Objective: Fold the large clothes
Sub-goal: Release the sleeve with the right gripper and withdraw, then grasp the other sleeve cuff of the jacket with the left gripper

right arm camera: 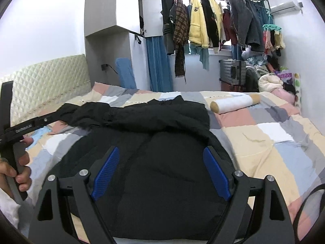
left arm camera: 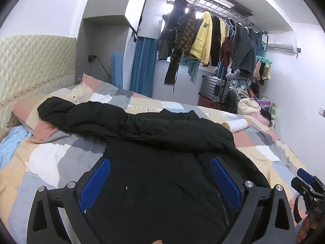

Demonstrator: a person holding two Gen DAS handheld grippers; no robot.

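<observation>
both grippers over the black padded jacket (right arm camera: 142, 142) on the patchwork duvet (right arm camera: 264, 142). left gripper (left arm camera: 160, 174) jaws wide, nothing gripped, jacket zip just inside right jaw. right gripper (right arm camera: 160, 166) jaws wide, empty, jacket body between and below.

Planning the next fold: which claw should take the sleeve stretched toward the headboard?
Left, probably. The black coat trails its sleeve toward the headboard, the left claw's side; the right claw sits further from it. Both are open.
</observation>
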